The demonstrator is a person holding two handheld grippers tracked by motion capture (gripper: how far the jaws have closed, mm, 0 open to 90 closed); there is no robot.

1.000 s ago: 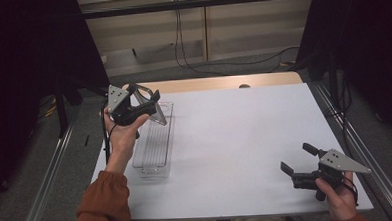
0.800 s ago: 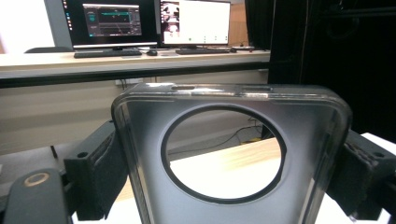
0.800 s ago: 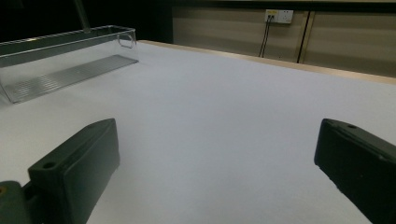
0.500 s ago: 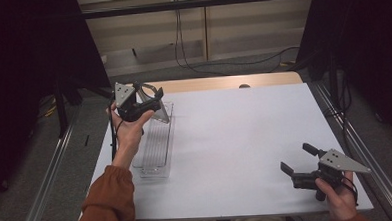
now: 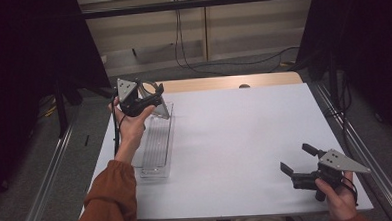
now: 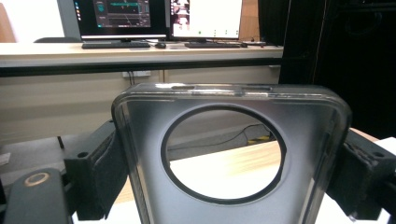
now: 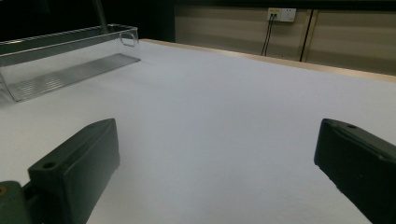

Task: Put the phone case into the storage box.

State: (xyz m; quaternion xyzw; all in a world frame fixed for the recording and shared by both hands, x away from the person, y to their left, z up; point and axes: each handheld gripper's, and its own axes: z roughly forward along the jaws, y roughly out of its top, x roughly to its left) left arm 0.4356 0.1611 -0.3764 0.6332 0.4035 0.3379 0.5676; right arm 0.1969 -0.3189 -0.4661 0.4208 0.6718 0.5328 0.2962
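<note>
The left gripper is gripping a dark translucent phone case by its 2 long edges, holding it in the air over the far end of the clear tray at the table's left side. In the left gripper view the case's lower part is running off the bottom edge, and its round camera opening is showing the table behind. The right gripper is hovering near the front right corner, jaws spread wide with nothing between them; its right jaw is cut off in its own view.
</note>
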